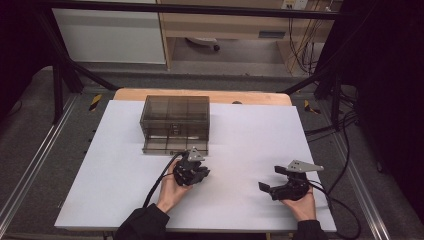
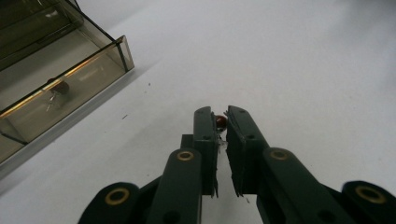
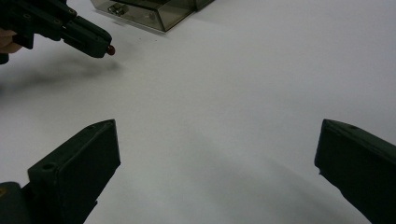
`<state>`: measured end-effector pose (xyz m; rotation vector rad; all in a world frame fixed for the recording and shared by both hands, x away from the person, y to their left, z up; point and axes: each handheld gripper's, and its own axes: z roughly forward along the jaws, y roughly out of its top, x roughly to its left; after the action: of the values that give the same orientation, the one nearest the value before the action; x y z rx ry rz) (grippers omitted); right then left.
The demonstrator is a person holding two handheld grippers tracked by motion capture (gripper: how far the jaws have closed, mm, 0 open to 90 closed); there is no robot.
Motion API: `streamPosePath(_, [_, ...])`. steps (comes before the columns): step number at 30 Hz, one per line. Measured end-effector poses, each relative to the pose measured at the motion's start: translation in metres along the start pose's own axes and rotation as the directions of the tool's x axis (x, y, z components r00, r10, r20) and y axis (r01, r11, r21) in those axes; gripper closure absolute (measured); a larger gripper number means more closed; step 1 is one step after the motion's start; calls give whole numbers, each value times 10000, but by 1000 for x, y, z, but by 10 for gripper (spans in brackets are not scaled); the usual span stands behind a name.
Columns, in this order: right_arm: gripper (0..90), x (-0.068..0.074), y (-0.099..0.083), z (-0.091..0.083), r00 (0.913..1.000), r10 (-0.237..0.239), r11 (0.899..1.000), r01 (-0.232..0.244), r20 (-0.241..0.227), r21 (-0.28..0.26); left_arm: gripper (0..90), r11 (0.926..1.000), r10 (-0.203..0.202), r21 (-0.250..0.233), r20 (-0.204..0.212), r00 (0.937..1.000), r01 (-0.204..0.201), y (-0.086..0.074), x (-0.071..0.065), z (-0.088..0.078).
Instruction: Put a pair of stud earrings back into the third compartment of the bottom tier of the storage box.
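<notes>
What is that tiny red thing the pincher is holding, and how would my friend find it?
Start at the smoky see-through box at the far side of the white table. Just in front of it is the left gripper, its black jaws pinched together. The little dark red bead pokes out at their tips; it is the one reddish thing among all that black, grey and white.

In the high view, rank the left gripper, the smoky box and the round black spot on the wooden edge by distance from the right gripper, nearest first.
1. Left gripper, to its left, from the right gripper.
2. Smoky box, farther back on the left.
3. Black spot, at the table's far edge.
</notes>
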<state>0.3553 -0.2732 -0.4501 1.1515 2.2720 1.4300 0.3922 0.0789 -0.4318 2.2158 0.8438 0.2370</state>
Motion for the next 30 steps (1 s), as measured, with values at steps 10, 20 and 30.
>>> streamPosePath(10, [7, 0, 0, 0, 10000, -22, 10000, 22, 2, 7, 822, 9998, -36, -173, -68, 10000, 35, 7, 2, -12])
streamPosePath(20, [7, 0, 0, 0, 10000, -19, 10000, 19, 3, 13, 822, 9996, -126, -263, -221, 9997, 120, 14, 9, -22])
streamPosePath(30, [7, 0, 0, 0, 10000, 11, 10000, -11, -8, 5, 822, 9991, -187, -379, -395, 9990, 172, 23, 17, -33])
